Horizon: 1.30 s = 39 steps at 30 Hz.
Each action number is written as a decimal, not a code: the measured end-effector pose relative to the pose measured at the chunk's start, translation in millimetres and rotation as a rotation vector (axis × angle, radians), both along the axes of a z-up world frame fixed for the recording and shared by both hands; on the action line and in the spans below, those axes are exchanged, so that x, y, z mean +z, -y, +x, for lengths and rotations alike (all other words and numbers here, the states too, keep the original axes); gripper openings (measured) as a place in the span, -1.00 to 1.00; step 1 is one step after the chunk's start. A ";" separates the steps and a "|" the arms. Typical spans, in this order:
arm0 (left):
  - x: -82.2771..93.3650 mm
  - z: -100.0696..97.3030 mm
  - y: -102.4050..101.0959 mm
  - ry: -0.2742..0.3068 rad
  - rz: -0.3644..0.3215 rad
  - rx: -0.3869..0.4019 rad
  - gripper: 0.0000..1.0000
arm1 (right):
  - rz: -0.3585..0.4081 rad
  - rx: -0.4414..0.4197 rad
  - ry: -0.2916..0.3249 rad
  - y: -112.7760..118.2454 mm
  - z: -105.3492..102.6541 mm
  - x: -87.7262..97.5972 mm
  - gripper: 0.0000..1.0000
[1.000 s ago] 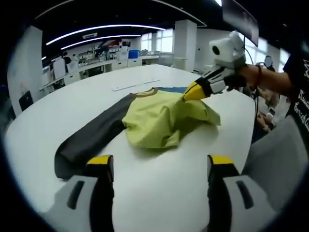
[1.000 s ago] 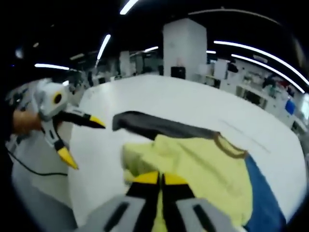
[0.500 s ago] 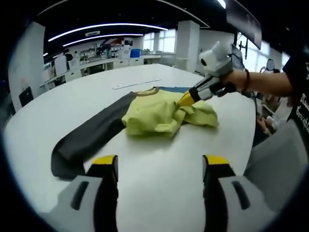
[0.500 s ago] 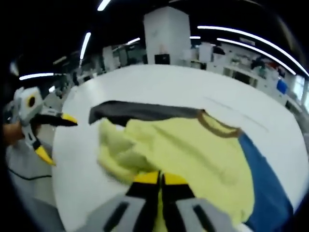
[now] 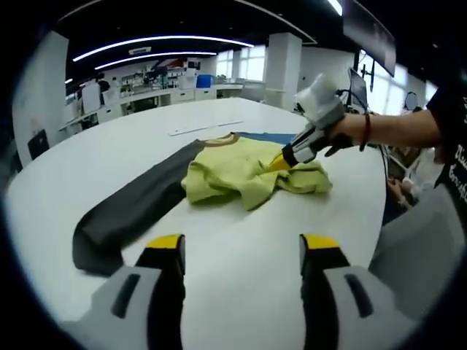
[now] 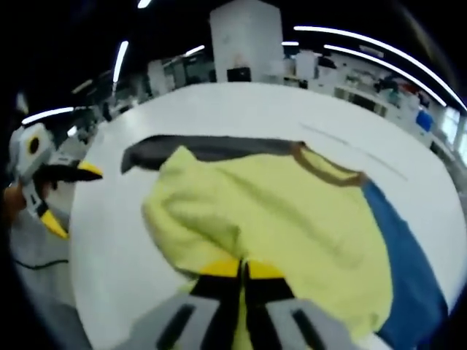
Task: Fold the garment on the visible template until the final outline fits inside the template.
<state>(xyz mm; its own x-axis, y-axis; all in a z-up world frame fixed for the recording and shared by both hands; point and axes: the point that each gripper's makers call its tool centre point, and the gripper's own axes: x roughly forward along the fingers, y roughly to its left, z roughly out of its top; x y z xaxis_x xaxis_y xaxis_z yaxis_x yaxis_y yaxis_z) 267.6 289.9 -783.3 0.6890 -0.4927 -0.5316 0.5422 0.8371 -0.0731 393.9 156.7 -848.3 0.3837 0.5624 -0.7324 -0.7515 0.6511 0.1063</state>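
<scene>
A garment lies on the white table (image 5: 241,248): a yellow-green body (image 5: 244,171), a dark grey sleeve (image 5: 128,215) stretched toward the near left, a blue sleeve (image 6: 405,270) on the far side, a brown collar (image 6: 328,171). In the left gripper view my left gripper (image 5: 242,251) stands open above bare table, short of the sleeve's end. The right gripper (image 5: 281,162), held by a person's hand, comes in from the right and is shut on the yellow fabric. In the right gripper view my right gripper (image 6: 244,271) is shut on the yellow hem, which is folded over the body. The left gripper (image 6: 69,193) shows open at the left edge.
A thin pale strip (image 5: 204,128) lies on the table beyond the collar. The person's arm and dark shirt (image 5: 449,124) stand at the right. Desks, shelves and a white pillar (image 5: 283,69) are far behind the table. The table's edge curves close on the near right.
The right gripper has carried the yellow hem further across the body toward the collar, so the folded bunch is flatter and wider. The left gripper stays open, its view slightly shifted.
</scene>
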 end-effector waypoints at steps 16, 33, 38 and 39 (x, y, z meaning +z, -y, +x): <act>8.5 11.6 16.7 0.023 -0.022 -0.040 0.08 | 0.164 -0.098 -0.032 9.4 6.3 28.6 -0.47; -3.1 33.7 26.9 -0.007 -0.036 -0.024 -0.03 | 0.169 -0.143 0.038 69.3 -3.3 58.8 0.00; -9.8 40.1 27.3 -0.013 -0.033 -0.014 -0.12 | 0.145 -0.141 0.036 86.3 -18.3 55.6 0.00; -9.9 40.5 27.4 -0.011 -0.033 -0.013 -0.15 | 0.144 -0.141 0.035 89.4 -21.0 54.4 0.00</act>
<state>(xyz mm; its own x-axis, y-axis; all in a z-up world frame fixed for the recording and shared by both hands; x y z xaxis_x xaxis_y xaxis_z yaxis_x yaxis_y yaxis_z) 308.1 262.5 -793.3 0.6766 -0.5191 -0.5222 0.5520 0.8270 -0.1069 372.9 67.3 -793.9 0.4897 0.5990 -0.6336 -0.6587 0.7303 0.1813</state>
